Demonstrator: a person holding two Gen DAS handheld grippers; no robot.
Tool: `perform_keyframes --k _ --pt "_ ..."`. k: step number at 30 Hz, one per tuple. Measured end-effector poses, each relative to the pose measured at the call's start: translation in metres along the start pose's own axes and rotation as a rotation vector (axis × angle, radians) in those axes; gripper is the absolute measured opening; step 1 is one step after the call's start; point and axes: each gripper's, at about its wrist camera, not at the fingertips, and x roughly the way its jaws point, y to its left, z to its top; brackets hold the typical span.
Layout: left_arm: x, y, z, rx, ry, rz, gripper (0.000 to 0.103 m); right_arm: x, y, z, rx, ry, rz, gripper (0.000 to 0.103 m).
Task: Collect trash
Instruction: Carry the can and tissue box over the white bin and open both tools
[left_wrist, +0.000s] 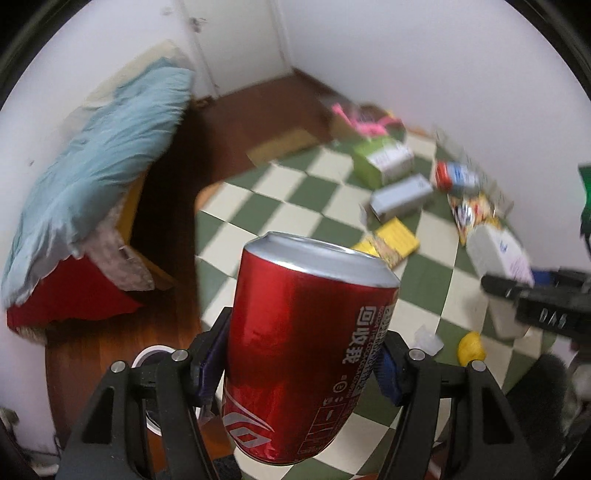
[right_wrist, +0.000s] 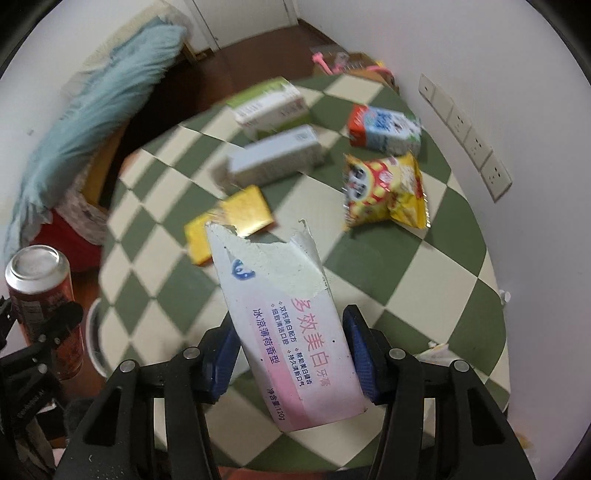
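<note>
My left gripper (left_wrist: 301, 360) is shut on a red soda can (left_wrist: 303, 343), held upright above the checked green-and-cream table (left_wrist: 295, 206). The can also shows at the left of the right wrist view (right_wrist: 40, 291). My right gripper (right_wrist: 291, 356) is shut on a torn white-and-pink toothpaste box (right_wrist: 291, 332), held above the same table (right_wrist: 406, 258). That box and the right gripper show at the right of the left wrist view (left_wrist: 498, 254). More trash lies on the table: a yellow snack bag (right_wrist: 388, 188), a red-and-blue carton (right_wrist: 384, 127), a grey box (right_wrist: 277, 155), a green-white box (right_wrist: 267, 101) and a yellow packet (right_wrist: 232, 218).
A bed with a light blue blanket (left_wrist: 96, 155) stands at the left over a wooden floor (left_wrist: 258, 107). A white wall with sockets (right_wrist: 469, 133) borders the table on the right. A yellow lump (left_wrist: 471, 347) and a white scrap (left_wrist: 428, 341) lie near the table's front edge. A white round rim (left_wrist: 147, 356) shows below the left gripper.
</note>
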Motion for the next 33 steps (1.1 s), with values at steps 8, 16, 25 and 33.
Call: perform_keyframes --k 8,16,25,33 --pt "-0.07 0.079 -0.019 -0.174 -0.116 0.015 0.064 -0.056 0.076 -0.016 -0.088 -0.089 0.117 0.056" --pt "-0.081 0.186 -0.067 -0.39 -0.112 0.023 0.064 -0.081 0.194 -0.039 -0.218 -0.105 0.262 0.056" --pt "-0.004 0.323 -0.139 -0.699 0.027 -0.007 0.064 -0.003 0.344 -0.074 -0.355 0.049 0.349 0.056" --pt "0.097 0.388 -0.186 -0.833 0.164 -0.09 0.065 0.125 0.441 -0.087 -0.409 0.223 0.337 0.056"
